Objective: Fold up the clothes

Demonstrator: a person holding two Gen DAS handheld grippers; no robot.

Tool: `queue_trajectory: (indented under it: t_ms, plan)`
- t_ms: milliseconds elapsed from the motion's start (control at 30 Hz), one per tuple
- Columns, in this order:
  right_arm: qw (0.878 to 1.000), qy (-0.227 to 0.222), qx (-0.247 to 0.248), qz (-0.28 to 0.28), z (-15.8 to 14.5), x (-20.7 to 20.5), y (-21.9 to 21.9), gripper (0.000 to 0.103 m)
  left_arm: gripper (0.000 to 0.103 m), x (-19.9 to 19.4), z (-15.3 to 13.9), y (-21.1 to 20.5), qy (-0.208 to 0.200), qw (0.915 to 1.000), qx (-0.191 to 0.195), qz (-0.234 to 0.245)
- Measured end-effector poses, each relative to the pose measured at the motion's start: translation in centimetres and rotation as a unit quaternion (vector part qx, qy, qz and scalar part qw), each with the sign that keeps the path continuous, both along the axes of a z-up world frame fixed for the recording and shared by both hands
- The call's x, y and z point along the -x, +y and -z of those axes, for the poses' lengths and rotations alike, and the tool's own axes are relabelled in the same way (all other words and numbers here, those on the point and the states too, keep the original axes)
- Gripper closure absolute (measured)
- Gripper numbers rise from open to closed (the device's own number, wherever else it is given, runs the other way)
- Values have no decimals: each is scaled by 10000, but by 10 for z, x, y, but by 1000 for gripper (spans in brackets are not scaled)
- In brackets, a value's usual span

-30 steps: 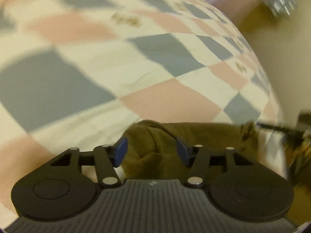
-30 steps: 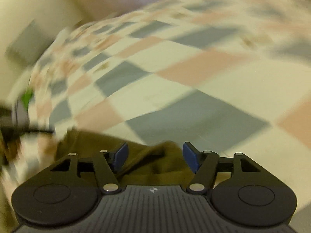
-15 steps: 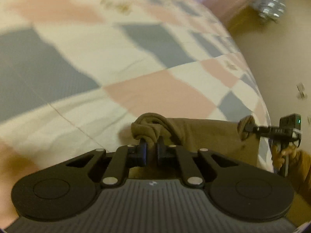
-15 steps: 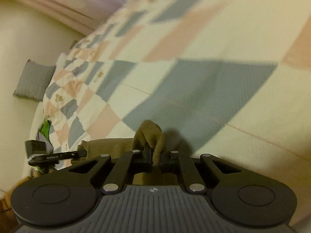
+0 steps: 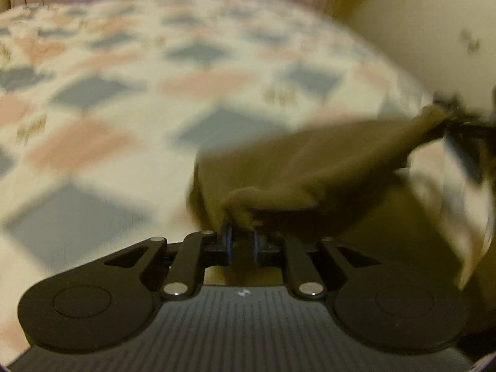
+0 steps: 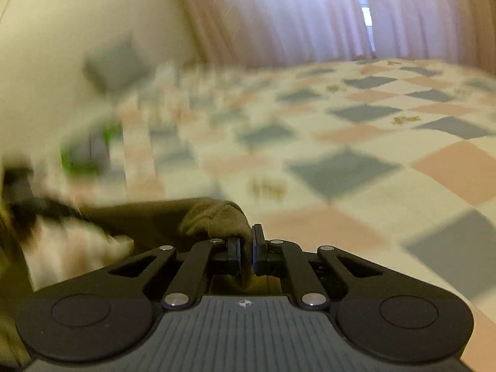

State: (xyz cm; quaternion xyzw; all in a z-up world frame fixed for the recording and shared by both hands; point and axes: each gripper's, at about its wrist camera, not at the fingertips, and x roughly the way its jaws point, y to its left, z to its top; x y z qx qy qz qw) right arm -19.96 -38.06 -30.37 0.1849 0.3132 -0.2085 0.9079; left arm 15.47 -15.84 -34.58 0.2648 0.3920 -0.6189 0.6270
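An olive-brown garment (image 5: 310, 170) hangs stretched between my two grippers above the bed. My left gripper (image 5: 243, 245) is shut on one bunched corner of it. The cloth runs to the right, where the other gripper (image 5: 465, 127) holds the far corner. In the right wrist view my right gripper (image 6: 246, 248) is shut on a bunched corner of the same garment (image 6: 214, 217). From there the cloth runs left toward the blurred left gripper (image 6: 28, 198).
A bed with a checked quilt (image 5: 124, 99) of cream, grey and pink squares fills both views (image 6: 372, 155). Pale curtains (image 6: 310, 15) hang behind it. A cream wall (image 5: 418, 15) is at the bed's side. A grey cushion (image 6: 114, 65) shows blurred.
Both grippers closed on corners of the garment, then lifted it off the quilt. The views now tilt up toward the curtains, with strong motion blur.
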Motion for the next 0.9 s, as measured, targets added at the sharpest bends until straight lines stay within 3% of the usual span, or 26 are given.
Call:
queue_trajectory:
  t_ms: [100,167,200,233,333,467,567,667,733,800,900]
  plan:
    - [9861,1510,636,-285,32,0,69,80,92,31,31,32,-472,9962,-668,309]
    - [9615,2441,1143,-533,57,-3,110,78,89,51,42,49,-1051,9881,-826,755]
    - [9512,2680,1422,-555,63,-5,125,71,89,63,43,56,-1439,9812,-785,1020]
    - [9429,2817,1680,-590,66,-8,139,65,89,75,40,63,-1829,9719,-644,1338]
    - [9151,3023,2562,-747,69,-18,174,48,70,105,37,83,-2882,9330,-183,2149]
    - [8853,3240,3098,-1242,74,-20,202,44,68,129,52,100,-3850,8799,56,2783]
    - [8523,3326,3621,-1783,86,-14,220,41,64,143,64,108,-4341,8456,217,3099]
    - [8400,3256,3832,-2038,91,-12,219,40,63,151,73,103,-4563,8341,278,3088]
    - [8425,3153,3817,-2125,92,-10,212,40,63,153,80,96,-4589,8335,229,3068]
    - [8372,3104,3865,-2310,93,-4,207,40,67,155,86,91,-4659,8281,188,3110]
    - [7996,3134,4307,-2774,106,1,200,44,81,156,92,83,-4735,8233,157,3125]
